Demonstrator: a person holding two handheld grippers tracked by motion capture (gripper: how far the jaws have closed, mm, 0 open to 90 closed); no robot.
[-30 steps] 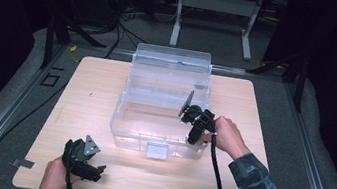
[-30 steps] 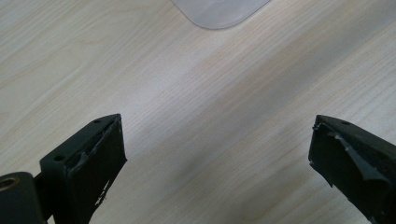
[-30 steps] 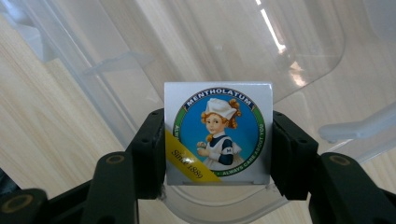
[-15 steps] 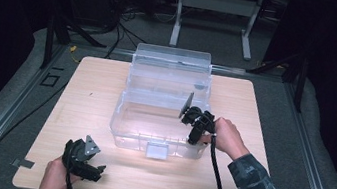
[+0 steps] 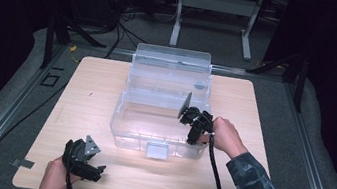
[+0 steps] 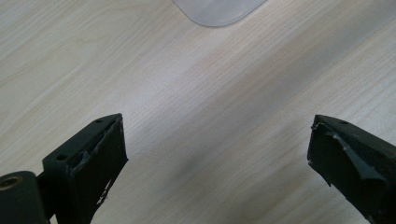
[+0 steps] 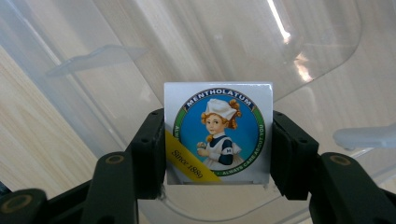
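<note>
A clear plastic bin (image 5: 126,123) with its lid raised behind it stands on the wooden table (image 5: 91,93). My right gripper (image 5: 192,120) hangs over the bin's right side, shut on a small silver Mentholatum box (image 7: 218,133) with a round blue label; the bin's clear floor (image 7: 140,42) lies beneath it. At the table's front left, my left gripper (image 5: 88,163) is open above bare wood, its fingers (image 6: 93,163) wide apart with nothing between them. A corner of the bin (image 6: 219,9) shows at the top of the left gripper view.
A white latch tab (image 5: 157,150) sits on the bin's front wall. Metal rails (image 5: 13,101) run along the table's sides, cables (image 5: 116,21) lie on the dark floor behind, and a white stand (image 5: 213,15) is at the back.
</note>
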